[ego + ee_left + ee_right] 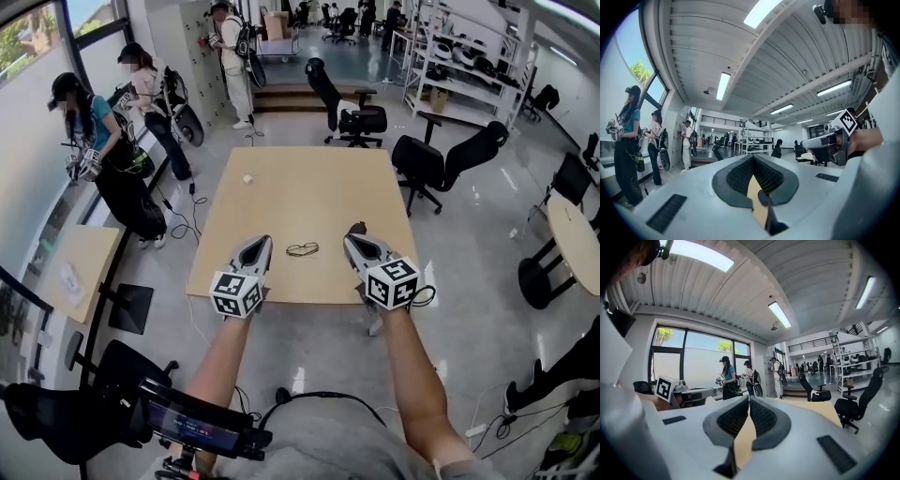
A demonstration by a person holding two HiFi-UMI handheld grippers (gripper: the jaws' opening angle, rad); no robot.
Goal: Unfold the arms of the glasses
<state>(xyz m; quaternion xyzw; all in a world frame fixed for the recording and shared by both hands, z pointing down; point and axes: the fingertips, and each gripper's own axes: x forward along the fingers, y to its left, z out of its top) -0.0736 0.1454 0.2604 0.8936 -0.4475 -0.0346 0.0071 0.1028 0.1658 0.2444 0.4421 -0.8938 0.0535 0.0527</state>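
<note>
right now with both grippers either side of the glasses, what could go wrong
1. The left gripper and right gripper are both shut and empty. Reaching in like that would likely shove the glasses rather than grip them.
2. The glasses lie loose toward the near edge of the table, so a push could slide them off.
3. The frame looks thin, so two grips pulling apart might bend it.

open-plan office-lab: wooden table [309, 197] at centre, 2 black swivel chairs [354, 120] beyond its far-right corner, metal shelving racks [464, 52] farther back, people wearing recording rigs [94, 141] to its left.
</note>
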